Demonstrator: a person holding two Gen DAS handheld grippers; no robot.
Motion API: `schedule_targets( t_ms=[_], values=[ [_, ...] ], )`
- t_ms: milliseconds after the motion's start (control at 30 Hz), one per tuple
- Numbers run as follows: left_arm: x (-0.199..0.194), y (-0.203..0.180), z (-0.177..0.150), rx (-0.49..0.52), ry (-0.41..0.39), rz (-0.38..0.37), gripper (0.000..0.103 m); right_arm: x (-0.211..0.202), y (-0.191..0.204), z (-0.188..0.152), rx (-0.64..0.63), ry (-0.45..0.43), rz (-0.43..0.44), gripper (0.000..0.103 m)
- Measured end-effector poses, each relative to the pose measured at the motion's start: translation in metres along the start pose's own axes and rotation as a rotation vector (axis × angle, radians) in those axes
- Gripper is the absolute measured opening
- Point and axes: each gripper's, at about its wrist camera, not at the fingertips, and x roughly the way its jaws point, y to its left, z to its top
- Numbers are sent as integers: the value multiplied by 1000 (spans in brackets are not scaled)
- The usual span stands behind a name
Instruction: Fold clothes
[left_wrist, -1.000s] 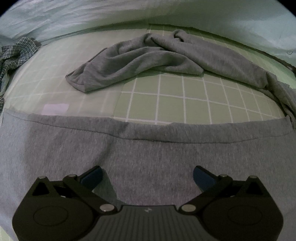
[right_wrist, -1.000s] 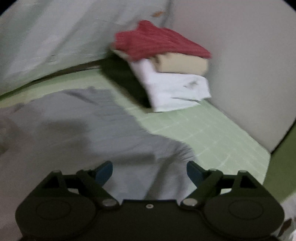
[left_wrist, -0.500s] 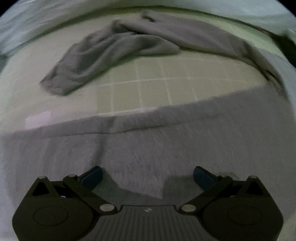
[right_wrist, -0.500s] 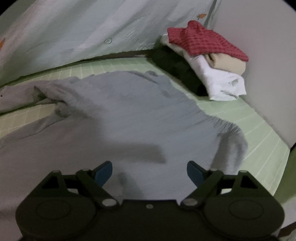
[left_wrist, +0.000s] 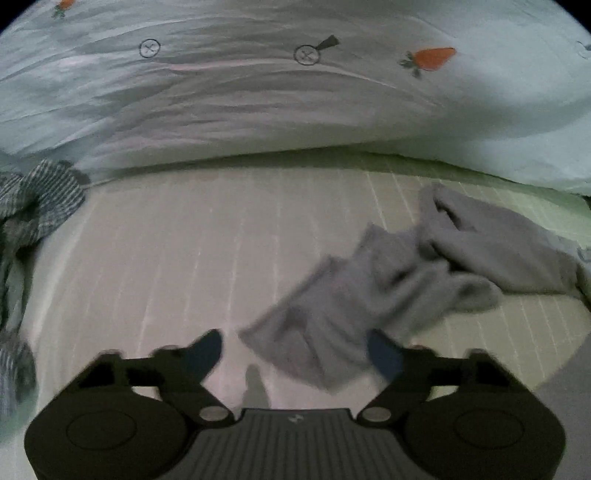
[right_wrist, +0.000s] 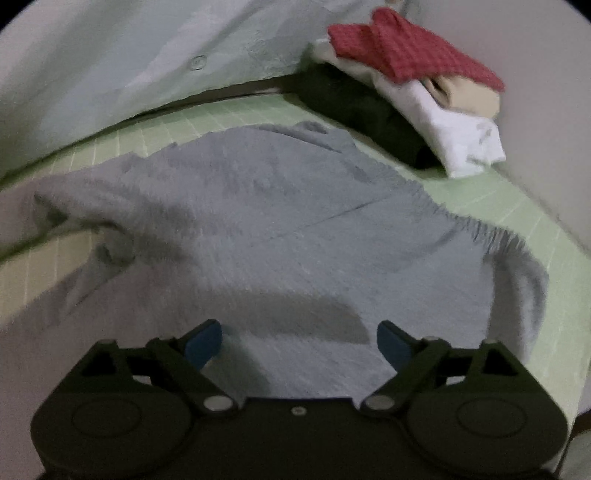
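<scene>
A grey long-sleeved shirt (right_wrist: 288, 221) lies spread on the green checked sheet (right_wrist: 517, 221). Its body fills the right wrist view, with one sleeve bunched at the left. In the left wrist view that crumpled sleeve (left_wrist: 406, 280) stretches from the right edge toward the middle, its cuff end between the fingers. My left gripper (left_wrist: 295, 350) hovers open just above the cuff, holding nothing. My right gripper (right_wrist: 299, 341) is open over the shirt's body, nothing between its blue-tipped fingers (right_wrist: 203, 343).
A stack of folded clothes (right_wrist: 417, 96), red on top of beige, white and black, sits at the back right against the wall. A pale quilt with carrot prints (left_wrist: 295, 92) runs along the far side. A checked garment (left_wrist: 33, 206) lies crumpled at the left.
The left gripper has swung away from the shirt's hem, forward and left, to the sleeve's cuff end. The right gripper has turned left and settled over the shirt's body. Both stayed open.
</scene>
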Motion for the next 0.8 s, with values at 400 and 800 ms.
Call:
schedule_targets(
  t_ms=[400, 800],
  values=[
    [53, -15, 30, 215, 24, -106, 58, 10, -1, -5, 117, -33, -9, 103],
    [6, 3, 20, 212, -164, 48, 3, 9, 5, -10, 152, -86, -42, 103]
  ],
)
